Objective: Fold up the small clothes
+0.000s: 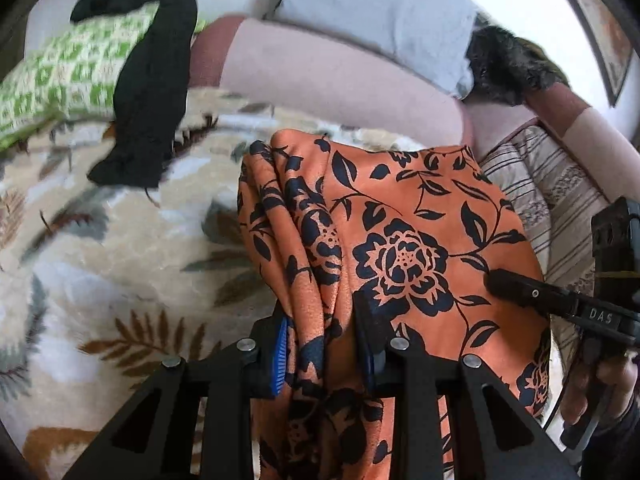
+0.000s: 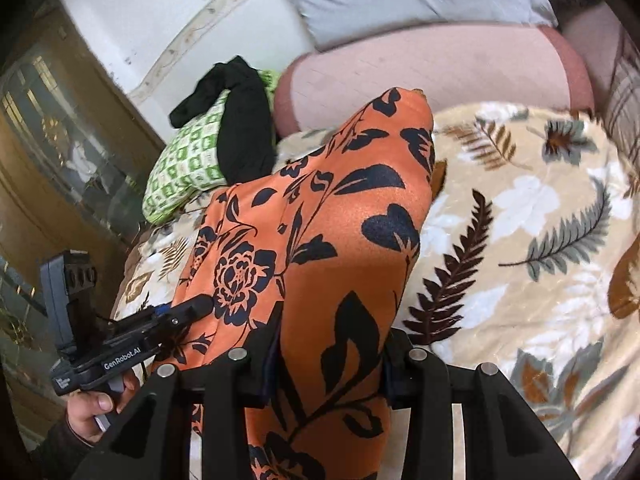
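An orange garment with a black flower print [image 1: 404, 240] hangs lifted above the leaf-patterned blanket [image 1: 120, 248]. My left gripper [image 1: 324, 344] is shut on a bunched edge of it. My right gripper [image 2: 332, 356] is shut on another edge of the same garment [image 2: 332, 224]. Each gripper shows in the other's view: the right one at the right edge [image 1: 496, 280], the left one at the lower left [image 2: 200, 308], both pressed into the cloth. The garment's lower part is hidden behind the fingers.
A black garment [image 1: 152, 92] lies over a green-and-white patterned one [image 1: 68, 76] at the back left. Pink [image 1: 340, 76] and grey [image 1: 380, 4] pillows lie along the headboard. A striped cloth [image 1: 556, 196] is at the right. A wooden cabinet [image 2: 52, 160] stands beside the bed.
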`<state>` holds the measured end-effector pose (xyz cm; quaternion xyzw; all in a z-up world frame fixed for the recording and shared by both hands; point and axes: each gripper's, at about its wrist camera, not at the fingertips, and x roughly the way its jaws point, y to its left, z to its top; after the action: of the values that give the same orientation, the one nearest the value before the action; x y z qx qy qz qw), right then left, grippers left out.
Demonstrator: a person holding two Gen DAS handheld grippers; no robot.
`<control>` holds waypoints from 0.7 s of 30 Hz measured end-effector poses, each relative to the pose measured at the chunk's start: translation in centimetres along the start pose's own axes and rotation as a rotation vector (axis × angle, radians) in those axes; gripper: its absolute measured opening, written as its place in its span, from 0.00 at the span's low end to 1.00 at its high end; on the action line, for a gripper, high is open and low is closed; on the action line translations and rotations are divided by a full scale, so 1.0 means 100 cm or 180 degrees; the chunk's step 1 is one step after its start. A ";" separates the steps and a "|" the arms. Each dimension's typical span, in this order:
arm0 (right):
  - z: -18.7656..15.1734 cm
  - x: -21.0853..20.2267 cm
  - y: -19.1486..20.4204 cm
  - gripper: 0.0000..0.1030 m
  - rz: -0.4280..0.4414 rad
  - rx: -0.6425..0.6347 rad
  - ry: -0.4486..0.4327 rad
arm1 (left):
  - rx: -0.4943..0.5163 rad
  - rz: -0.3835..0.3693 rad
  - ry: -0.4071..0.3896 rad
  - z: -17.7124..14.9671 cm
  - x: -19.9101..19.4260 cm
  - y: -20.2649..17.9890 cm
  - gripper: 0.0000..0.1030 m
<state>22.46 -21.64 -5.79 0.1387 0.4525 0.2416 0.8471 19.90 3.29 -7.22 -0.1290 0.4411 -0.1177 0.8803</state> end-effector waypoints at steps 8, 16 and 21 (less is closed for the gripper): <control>-0.033 0.070 -0.076 0.60 -0.0299 0.0728 0.0310 | -0.0203 0.0249 0.0289 -0.021 0.048 0.028 0.55; -0.025 0.006 -0.030 0.65 -0.0104 0.0366 -0.0284 | 0.0317 0.0583 0.0028 -0.024 0.003 0.009 0.55; -0.046 0.048 -0.022 0.76 0.0012 0.0375 0.0281 | 0.0222 0.0835 0.0336 -0.031 0.025 0.019 0.55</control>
<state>21.52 -20.82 -12.70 0.1785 0.5027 0.2221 0.8162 19.00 3.85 -11.52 -0.0332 0.4955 -0.0234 0.8676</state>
